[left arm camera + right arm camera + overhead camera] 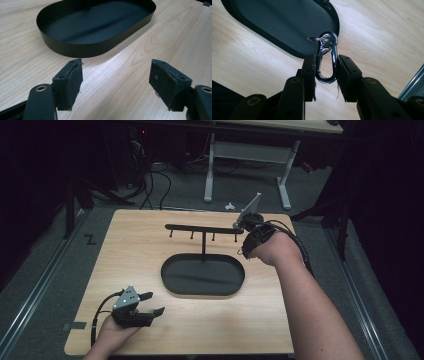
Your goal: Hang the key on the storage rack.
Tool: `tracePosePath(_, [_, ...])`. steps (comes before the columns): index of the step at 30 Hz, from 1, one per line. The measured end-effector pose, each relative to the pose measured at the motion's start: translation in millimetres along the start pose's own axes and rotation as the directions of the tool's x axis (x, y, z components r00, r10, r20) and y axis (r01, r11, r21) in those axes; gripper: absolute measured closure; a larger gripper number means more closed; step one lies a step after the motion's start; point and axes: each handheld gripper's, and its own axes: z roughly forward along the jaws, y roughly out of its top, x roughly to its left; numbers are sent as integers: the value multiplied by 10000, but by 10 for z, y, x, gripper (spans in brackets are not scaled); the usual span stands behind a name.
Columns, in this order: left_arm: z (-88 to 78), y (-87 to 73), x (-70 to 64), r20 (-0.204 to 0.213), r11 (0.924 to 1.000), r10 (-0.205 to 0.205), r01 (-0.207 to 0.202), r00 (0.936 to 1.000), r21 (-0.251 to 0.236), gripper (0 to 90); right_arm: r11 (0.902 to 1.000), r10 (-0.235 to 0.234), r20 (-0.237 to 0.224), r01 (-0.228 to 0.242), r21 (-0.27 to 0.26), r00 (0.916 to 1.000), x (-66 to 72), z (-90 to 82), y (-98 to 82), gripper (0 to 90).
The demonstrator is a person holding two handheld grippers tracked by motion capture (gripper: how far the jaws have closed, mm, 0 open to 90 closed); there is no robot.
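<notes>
Your right arm stretches across the bench (125, 250), its tongs (326, 67) clamping a metal clip (327, 60) beside the hook rack (202, 229). Your left tongs (116, 80) rest low, gaping empty near the black tray (75, 47).

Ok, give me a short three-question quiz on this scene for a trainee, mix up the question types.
1. What does the right hand-held gripper hold?
2. True or false: the left hand-held gripper is clamped on the black tray.
3. Where does the hook rack stand? A) inside the tray, B) on the floor, C) at the table's near edge.

Key:
1. A silver carabiner clip with a small ring on it, pinched between the jaws.
2. False: its jaws are open above bare wood, short of the tray.
3. A.
</notes>
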Motion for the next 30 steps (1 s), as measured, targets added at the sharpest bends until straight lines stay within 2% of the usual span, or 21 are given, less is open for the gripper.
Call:
tracePosePath(9, [-8,-4,12,-18,10000,-41,41,10000,-31,274,9998,-62,57,63,-170,10000,1,-19,133,683])
tracePosePath(16, [-15,-3,16,0,10000,-44,44,10000,-18,274,9996,70,233,-64,-269,9997,-6,-46,210,683])
tracePosePath(18, [-16,-4,16,-6,10000,-42,42,10000,-13,274,9994,209,175,-204,-266,9996,-6,-48,215,683])
tracePosePath(30, [-14,-9,15,-14,10000,-57,57,10000,-8,274,9990,209,181,-201,-402,9996,-41,-35,285,683])
